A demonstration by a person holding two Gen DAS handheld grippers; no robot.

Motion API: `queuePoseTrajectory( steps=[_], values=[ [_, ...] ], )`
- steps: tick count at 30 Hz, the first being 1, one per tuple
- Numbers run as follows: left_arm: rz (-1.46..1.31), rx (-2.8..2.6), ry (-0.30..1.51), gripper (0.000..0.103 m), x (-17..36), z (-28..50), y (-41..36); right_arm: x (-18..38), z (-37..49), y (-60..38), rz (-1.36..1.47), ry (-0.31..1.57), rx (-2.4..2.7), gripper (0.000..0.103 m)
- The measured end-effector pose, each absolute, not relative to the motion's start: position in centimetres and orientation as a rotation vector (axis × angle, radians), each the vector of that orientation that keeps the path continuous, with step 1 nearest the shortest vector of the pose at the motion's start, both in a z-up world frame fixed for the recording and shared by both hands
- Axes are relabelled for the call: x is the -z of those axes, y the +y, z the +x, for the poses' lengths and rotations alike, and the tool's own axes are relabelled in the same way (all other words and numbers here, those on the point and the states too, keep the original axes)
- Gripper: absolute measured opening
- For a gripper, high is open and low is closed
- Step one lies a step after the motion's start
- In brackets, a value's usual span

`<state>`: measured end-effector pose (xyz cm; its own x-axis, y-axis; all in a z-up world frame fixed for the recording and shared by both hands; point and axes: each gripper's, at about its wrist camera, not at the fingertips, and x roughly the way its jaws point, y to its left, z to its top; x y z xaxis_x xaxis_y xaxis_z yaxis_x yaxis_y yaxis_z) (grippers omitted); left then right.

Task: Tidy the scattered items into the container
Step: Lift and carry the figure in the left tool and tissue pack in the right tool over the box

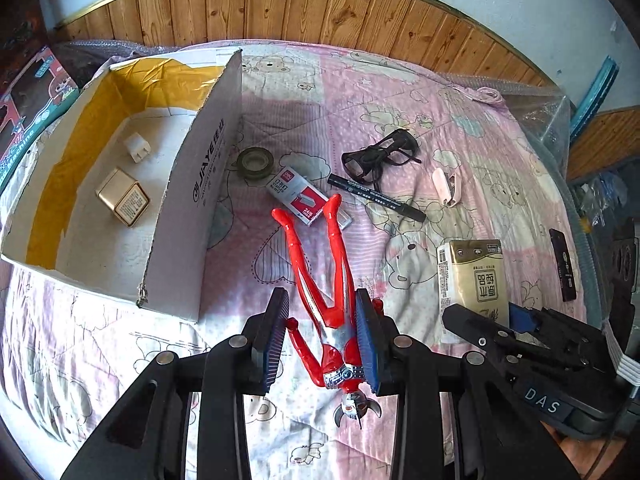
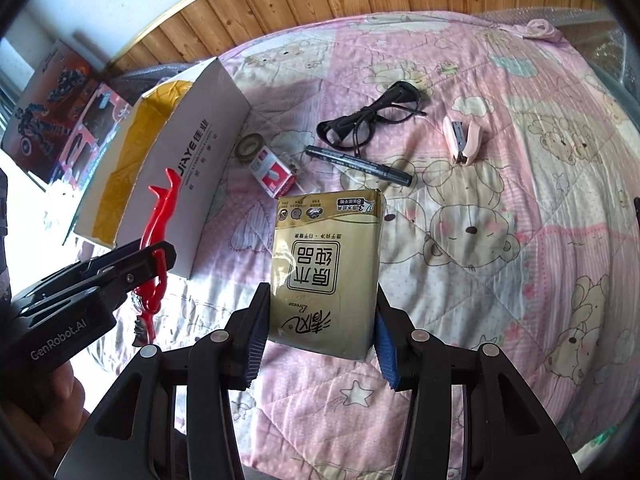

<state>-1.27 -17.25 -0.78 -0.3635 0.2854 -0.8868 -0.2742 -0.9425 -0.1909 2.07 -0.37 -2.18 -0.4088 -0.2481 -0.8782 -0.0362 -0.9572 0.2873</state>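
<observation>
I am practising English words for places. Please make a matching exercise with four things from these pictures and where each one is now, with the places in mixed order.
Things:
1. red toy figure
2. gold tissue pack
3. small gold tin
4. black marker

Places:
A. lying on the pink quilt, below the glasses
B. inside the cardboard box
C. between the fingers of the left gripper
D. between the fingers of the right gripper

Pairs: 1-C, 2-D, 3-B, 4-A

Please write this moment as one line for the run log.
left gripper: shut on red figure | right gripper: shut on tissue pack | box: holds tin, plug
</observation>
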Motion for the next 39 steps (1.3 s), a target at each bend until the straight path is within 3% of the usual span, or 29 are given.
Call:
queuePoseTrajectory(
  steps=[17, 39],
  values=[
    [-1.458, -2.423, -0.178, 0.034, -2.6, -2.6, -21.4, -2.6, 0.1, -5.1, 1.543, -0.231, 2.457, 0.049],
    [-1.488, -2.504, -0.396, 0.034, -2.8, -4.5, -27.7, -4.1, -3.8, -11.3, 1.460, -0.124, 2.349, 0.049]
  ],
)
